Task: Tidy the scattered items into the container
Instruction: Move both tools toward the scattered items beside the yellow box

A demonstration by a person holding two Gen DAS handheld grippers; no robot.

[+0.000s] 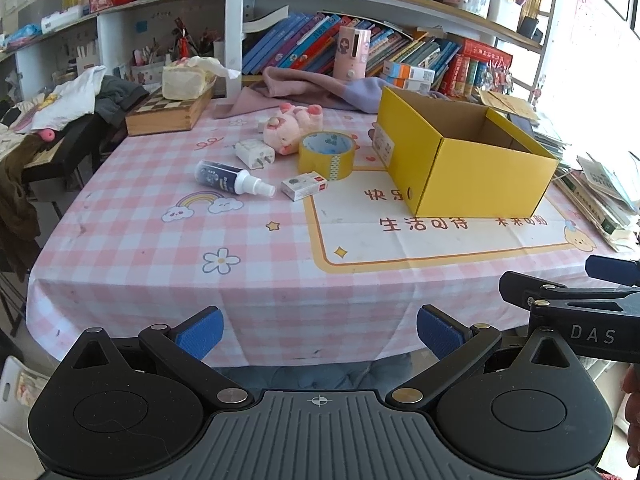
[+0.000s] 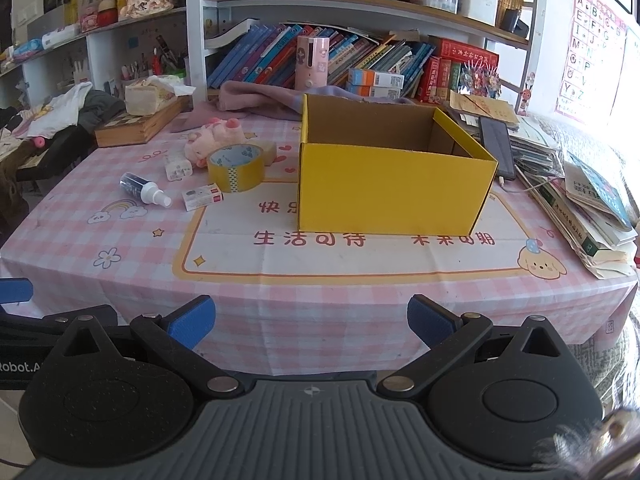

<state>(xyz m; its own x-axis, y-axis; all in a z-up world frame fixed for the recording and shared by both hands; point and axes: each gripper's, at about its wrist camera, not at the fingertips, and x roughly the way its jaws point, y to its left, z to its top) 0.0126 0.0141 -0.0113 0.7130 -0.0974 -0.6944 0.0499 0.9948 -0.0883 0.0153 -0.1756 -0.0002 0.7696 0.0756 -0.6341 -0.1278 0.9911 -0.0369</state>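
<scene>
From the left wrist, the left gripper [image 1: 319, 334] gapes wide and empty, the tape roll [image 1: 326, 155], spray bottle [image 1: 234, 177] and plush pig [image 1: 292, 126] lying left of the yellow box [image 1: 476, 176]; from the right wrist, the right gripper [image 2: 311, 324] gapes likewise before that box [image 2: 384, 188].

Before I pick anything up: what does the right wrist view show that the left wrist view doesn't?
Only the right wrist view shows the alphabet poster on the wall and the dark phone lying right of the box.

Only the left wrist view shows the label on the box's end wall.

Both show the open yellow box, tape roll, spray bottle, small white carton, charger plug and pink plush, all on the checked tablecloth.
</scene>
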